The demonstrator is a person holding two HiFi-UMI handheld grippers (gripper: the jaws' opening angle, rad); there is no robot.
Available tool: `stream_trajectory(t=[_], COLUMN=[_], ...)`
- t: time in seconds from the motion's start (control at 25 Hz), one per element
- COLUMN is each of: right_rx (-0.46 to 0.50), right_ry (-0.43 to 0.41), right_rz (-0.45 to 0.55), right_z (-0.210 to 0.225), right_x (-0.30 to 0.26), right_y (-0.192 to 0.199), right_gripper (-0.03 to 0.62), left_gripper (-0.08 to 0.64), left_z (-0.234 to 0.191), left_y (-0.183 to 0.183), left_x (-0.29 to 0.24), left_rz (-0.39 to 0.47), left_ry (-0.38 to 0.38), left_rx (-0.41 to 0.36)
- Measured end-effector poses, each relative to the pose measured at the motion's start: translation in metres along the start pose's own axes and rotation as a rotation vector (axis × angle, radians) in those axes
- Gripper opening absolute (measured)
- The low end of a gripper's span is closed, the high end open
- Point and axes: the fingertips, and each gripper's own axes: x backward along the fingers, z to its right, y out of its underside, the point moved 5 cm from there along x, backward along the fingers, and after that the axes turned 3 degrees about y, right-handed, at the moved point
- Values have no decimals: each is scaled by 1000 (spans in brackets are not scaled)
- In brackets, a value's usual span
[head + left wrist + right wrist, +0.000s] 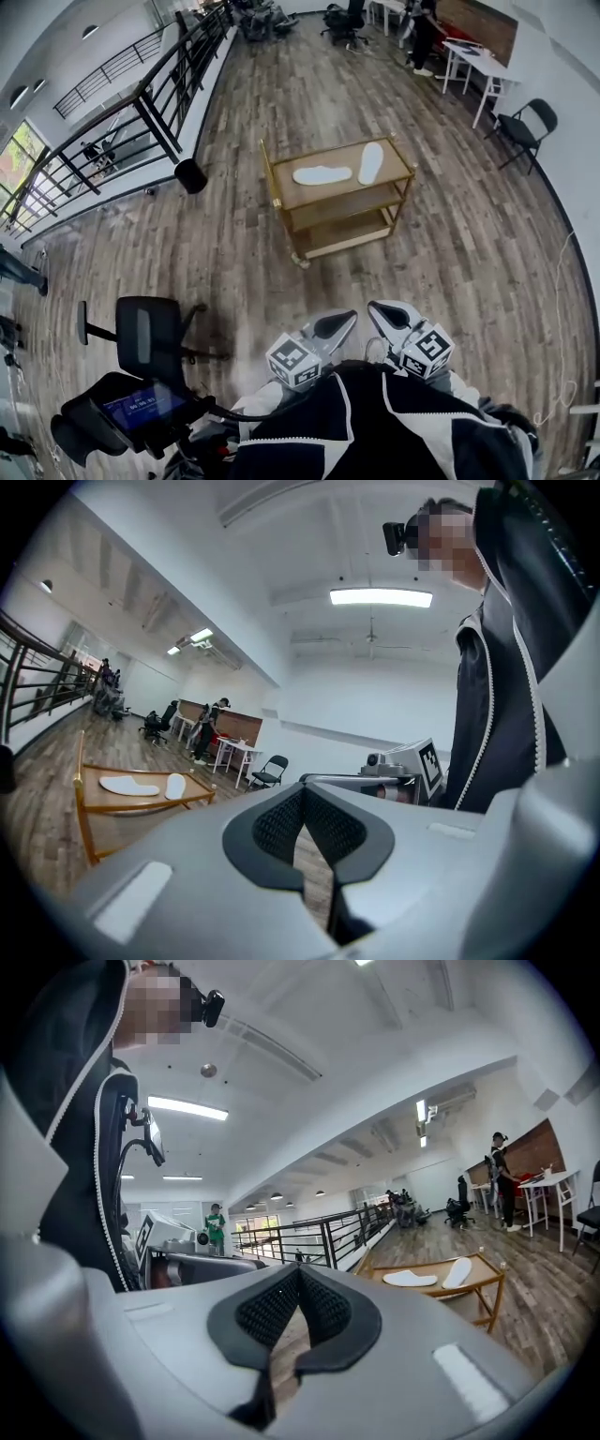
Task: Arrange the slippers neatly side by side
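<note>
Slippers [322, 174] up on the table [349, 194], both grippers shut with nothing in them.
Two white ones lie on the top shelf of the gold-framed table, across the wood floor [234, 253] and well apart from the grippers. One lies crosswise on the left and the other slipper [371, 162] is angled beside it, not touching, so they're not parallel. Left gripper [335, 325] and right gripper [392, 315] sit side by side near the person's chest, jaws pressed together, pointing toward the table.
</note>
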Motion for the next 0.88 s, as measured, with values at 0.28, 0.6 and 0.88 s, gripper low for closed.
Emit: stream_trajectory(t=[0.28,0.6,0.88], right_rx=[27,43,15], right_ry=[-111,-178,-200], right_rz=[-29,-55,-65], right_z=[87,158,185], right_x=[-17,-23,-50], right_y=[-26,-41,-41], right_gripper=[5,5,5], left_gripper=[18,18,18], left_z=[-40,-68,-105], left_y=[-19,-35,-38], left_x=[-77,-137,-142], left_rz=[38,58,55], left_ry=[-88,-140,-205], left_rx=[7,-10,15])
